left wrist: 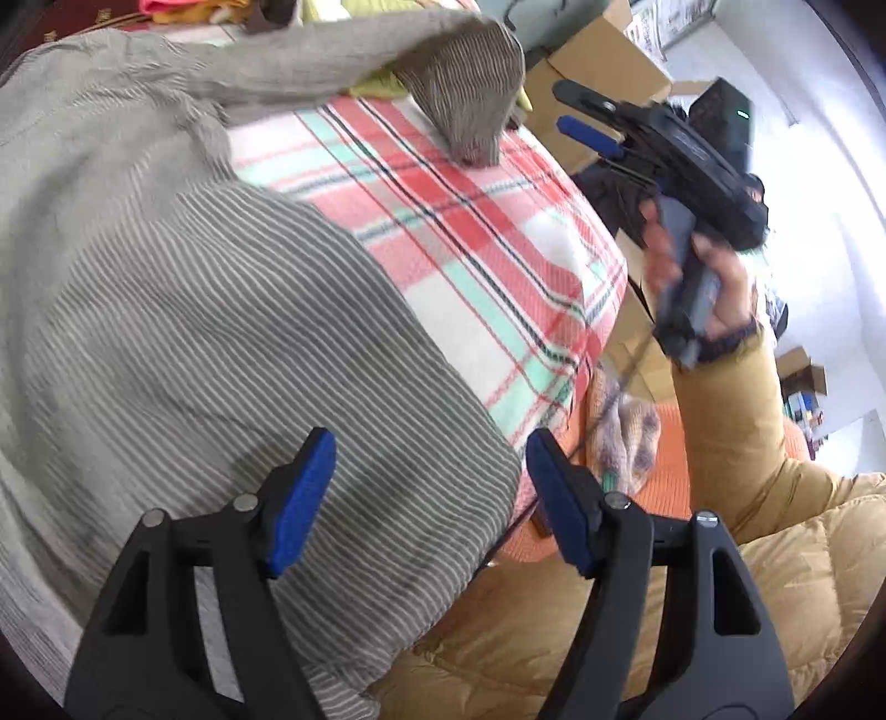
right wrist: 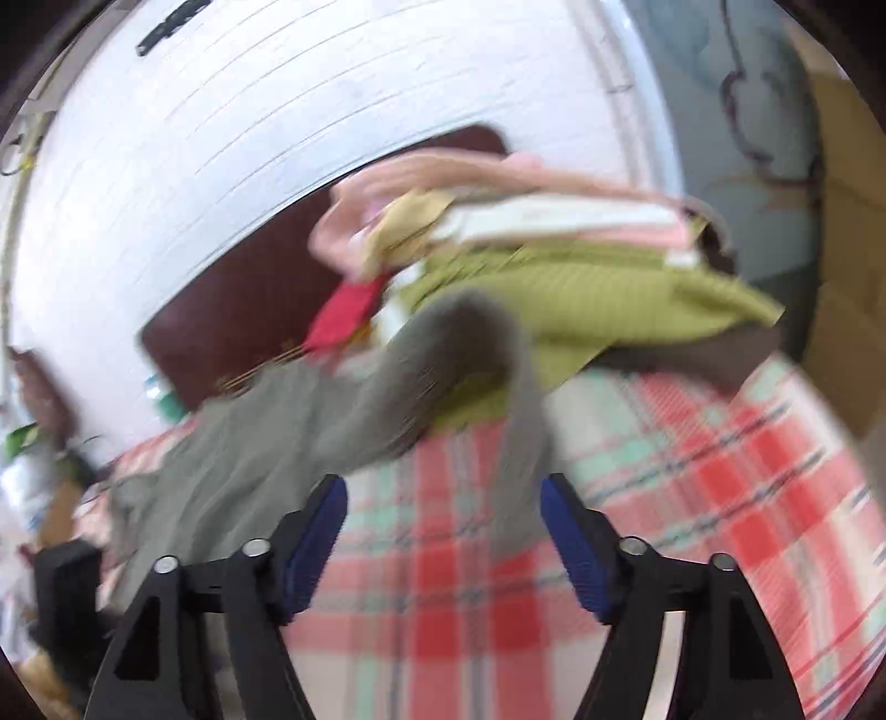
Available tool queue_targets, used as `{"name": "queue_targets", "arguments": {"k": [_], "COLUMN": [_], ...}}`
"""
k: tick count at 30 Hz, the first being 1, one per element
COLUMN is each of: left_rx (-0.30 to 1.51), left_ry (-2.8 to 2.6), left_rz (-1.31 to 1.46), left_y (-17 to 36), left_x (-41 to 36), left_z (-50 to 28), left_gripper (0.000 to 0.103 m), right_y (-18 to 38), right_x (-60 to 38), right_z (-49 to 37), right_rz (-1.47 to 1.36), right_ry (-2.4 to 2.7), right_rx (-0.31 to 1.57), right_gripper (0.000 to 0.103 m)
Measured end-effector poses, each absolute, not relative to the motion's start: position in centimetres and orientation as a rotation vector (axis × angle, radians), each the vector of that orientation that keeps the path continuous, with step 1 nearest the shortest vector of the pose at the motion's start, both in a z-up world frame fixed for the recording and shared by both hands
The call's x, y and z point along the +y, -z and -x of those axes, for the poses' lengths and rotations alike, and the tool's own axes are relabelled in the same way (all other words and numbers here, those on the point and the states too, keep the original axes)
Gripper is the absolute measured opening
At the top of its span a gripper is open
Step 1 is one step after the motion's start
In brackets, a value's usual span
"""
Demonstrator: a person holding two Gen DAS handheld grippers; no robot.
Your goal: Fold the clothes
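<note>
One grey striped shirt [left wrist: 183, 310] lies spread, sleeve [left wrist: 387, 61] seemingly folded inward.

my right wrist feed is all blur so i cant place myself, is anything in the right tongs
Observer: No. The left wrist view shows the right tongs open and empty, held up beyond the bed's edge.
Operator: where's the shirt then
Observer: The grey striped shirt lies spread on the plaid blanket, body nearest the left tongs.
Operator: left tongs holding it?
Observer: No, they are open above the shirt's hem, gripping nothing.
Operator: and the sleeve?
Observer: The sleeve stretches across the far side, its cuff drooping onto the blanket.
</note>
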State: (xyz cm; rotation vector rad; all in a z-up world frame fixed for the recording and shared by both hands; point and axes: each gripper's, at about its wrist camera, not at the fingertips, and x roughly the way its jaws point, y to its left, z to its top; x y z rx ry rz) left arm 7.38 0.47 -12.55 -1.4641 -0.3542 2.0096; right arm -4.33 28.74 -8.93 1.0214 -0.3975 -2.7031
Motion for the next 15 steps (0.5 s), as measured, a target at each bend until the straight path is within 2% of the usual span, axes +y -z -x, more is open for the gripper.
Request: {"name": "queue_targets", "arguments": {"k": [3,4,5,6,7,9,15], "left_rx": [-0.392,-0.404,-0.417,-0.429,-0.442,-0.474,-0.573], "left_ry": [-2.050,-2.063,-2.077,-2.090,-2.103,-2.131,-2.196], "left_rz": [1.455,1.452,1.449,1.446,1.443,1.431,1.369], "left_y": [12.0,11.8,11.6,11.5,11.3,10.9,9.5], "left_x": [-1.1,-1.6,-2.2,-2.7,-3.2,-4.5,-9.2], "left_z": [-7.1,-6.9,-6.8,-6.7,-6.6,-6.4,-5.8], "left_gripper": [0.072,0.072,0.072,0.072,0.072,0.072,0.072], "right_y": [9.5,10.2,10.9,11.5,11.7,10.6,5.5], "right_x": [29.0,29.0,29.0,28.7,28.5,28.0,25.8], "right_z": [7.6,8.7,9.5,10.1,10.4,10.2,9.2], "right_rz": [-1.144,-1.210,-1.268,-1.314,-1.333,-1.290,-1.133], "right_ry": [2.692,2.665,2.630,2.581,2.530,2.420,2.127], "right_rx": [-0.344,-0.317,-0.304,-0.315,-0.334,-0.397,-0.529], "right_gripper": [0.078,0.070,0.059,0.030,0.013,0.009,0.008]}}
